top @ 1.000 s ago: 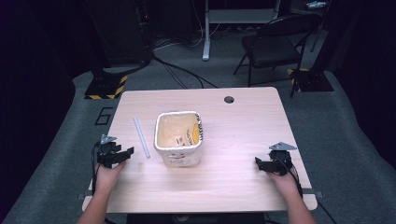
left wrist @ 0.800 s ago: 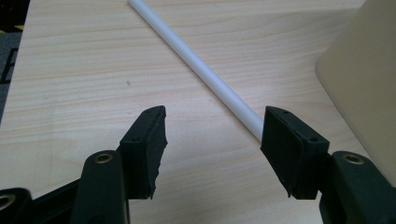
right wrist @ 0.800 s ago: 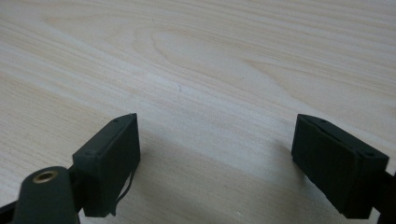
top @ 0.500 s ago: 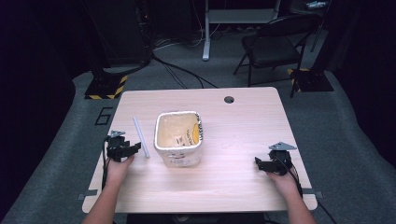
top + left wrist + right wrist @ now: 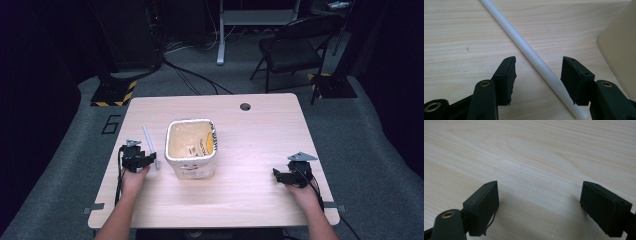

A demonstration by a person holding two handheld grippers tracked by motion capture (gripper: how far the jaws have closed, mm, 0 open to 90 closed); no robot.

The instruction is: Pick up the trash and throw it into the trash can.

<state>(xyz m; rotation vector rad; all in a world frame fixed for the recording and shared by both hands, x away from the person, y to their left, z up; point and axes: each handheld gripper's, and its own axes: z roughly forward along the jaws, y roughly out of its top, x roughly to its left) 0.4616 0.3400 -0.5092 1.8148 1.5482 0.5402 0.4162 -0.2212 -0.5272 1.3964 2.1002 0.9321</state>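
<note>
Two grippers are in my hands at the near half of the wooden table (image 5: 260,130). My left gripper (image 5: 148,161) sits at about 9 o'clock from the table's middle, its jaws spread apart with the near end of the white tube (image 5: 150,146) lying between them. In the left gripper view the white tube (image 5: 529,52) runs from 11 o'clock down to 5 o'clock across the wood, passing between the two black pads; it lies close to the right pad (image 5: 576,79), though I cannot tell whether they touch, and clear of the left one. The tube rests flat on the table, just beside the cream tub (image 5: 191,148), at the tub's 9 o'clock. That tub stands upright and open-topped near the table's middle, with some yellow showing inside; its pale wall (image 5: 621,50) shows at 3 o'clock in the left gripper view. My right gripper (image 5: 276,175) rests at about 4 o'clock on the table, well apart from the tub. Its jaws are wide apart over bare wood.
</note>
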